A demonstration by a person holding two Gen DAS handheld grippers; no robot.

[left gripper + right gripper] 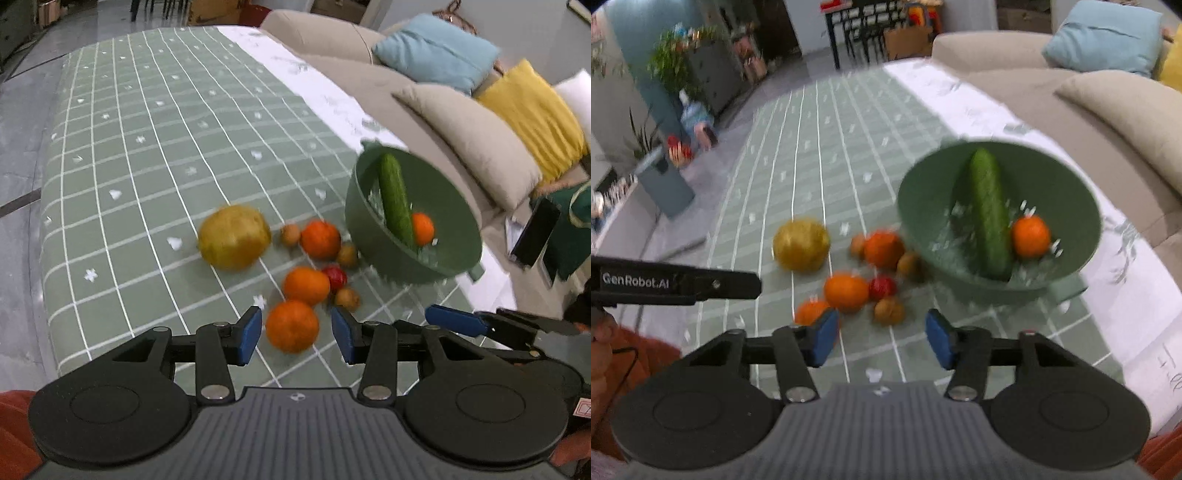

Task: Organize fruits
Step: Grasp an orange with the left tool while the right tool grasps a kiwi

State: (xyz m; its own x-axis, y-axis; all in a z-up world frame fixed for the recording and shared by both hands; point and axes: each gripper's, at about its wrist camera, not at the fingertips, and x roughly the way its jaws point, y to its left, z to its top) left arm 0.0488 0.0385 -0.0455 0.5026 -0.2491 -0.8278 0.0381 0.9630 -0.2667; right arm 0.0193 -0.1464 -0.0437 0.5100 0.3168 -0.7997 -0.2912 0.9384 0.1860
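A green bowl point(369, 229) point(923, 206) on the checked tablecloth holds a cucumber point(395, 199) point(990, 218) and a small orange point(422, 229) point(1030, 236). Left of it lie a big yellow fruit point(234, 242) point(800, 244), three oranges, a small red fruit point(335, 277) and three small brown fruits. My left gripper point(295, 334) is open and hovers with the nearest orange point(292, 325) framed between its pads, which do not press on it. My right gripper point(882, 339) is open and empty, just short of a brown fruit point(889, 311).
The table's green cloth point(147, 147) stretches far back and left. A beige sofa point(461, 140) with blue and yellow cushions runs along the right. A phone point(535, 232) lies by the sofa. One of the left gripper's fingers point(701, 284) crosses the right wrist view at left.
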